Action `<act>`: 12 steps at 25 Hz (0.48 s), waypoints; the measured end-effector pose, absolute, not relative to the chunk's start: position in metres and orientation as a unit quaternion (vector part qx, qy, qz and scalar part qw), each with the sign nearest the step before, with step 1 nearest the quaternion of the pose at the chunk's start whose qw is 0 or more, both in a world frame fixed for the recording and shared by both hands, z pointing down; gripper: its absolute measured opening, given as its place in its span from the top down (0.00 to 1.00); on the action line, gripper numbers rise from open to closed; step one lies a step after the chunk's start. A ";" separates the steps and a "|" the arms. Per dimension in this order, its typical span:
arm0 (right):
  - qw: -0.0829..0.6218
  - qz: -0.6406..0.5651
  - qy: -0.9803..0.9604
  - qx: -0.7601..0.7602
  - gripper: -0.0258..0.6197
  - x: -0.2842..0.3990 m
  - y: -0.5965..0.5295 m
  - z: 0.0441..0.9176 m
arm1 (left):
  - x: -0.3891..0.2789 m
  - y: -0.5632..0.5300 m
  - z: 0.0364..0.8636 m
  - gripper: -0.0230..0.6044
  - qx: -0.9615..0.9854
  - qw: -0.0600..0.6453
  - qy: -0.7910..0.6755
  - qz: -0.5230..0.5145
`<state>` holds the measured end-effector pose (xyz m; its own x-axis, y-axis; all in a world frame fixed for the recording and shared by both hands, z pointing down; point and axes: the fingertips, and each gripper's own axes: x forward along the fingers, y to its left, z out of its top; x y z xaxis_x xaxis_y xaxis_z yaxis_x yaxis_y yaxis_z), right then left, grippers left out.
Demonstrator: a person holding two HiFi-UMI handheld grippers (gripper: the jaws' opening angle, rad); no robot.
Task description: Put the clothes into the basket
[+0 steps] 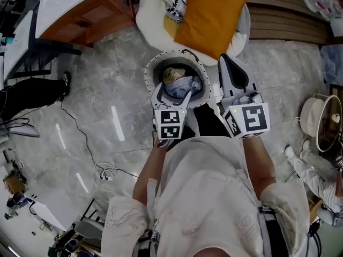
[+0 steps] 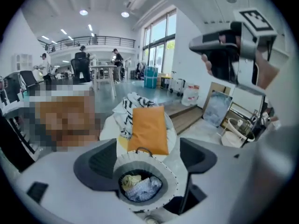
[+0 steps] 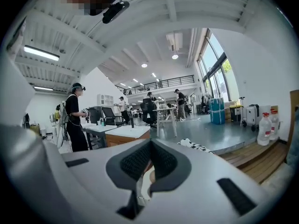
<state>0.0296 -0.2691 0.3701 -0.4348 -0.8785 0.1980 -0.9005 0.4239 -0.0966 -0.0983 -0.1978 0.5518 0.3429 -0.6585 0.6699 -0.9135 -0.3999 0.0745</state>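
Left gripper view is showing the left hand-held gripper (image 2: 148,149) gaping above the clothes (image 2: 142,186) in the basket (image 2: 174,183). The right hand-held gripper (image 3: 149,153) is idling closed; release garments centrally.

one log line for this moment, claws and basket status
left claw: open, empty, above basket | right claw: shut, empty | basket: yellow and blue clothes inside | orange cloth: on white cushion, outside basket

Crumpled pale clothes (image 1: 182,83) lie in the round white fabric basket (image 1: 151,68); behind it, an orange square cushion (image 1: 206,17) rests on a white beanbag (image 1: 147,12).
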 end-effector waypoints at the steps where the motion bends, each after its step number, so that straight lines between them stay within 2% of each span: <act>1: 0.052 0.087 -0.845 0.525 0.98 0.025 -0.269 0.362 | -0.106 -0.204 0.533 0.30 0.788 0.218 -0.514 0.262; 12: -0.025 0.013 -0.867 0.498 0.98 -0.009 -0.270 0.247 | -0.169 -0.233 0.330 0.30 0.780 0.104 -0.613 0.077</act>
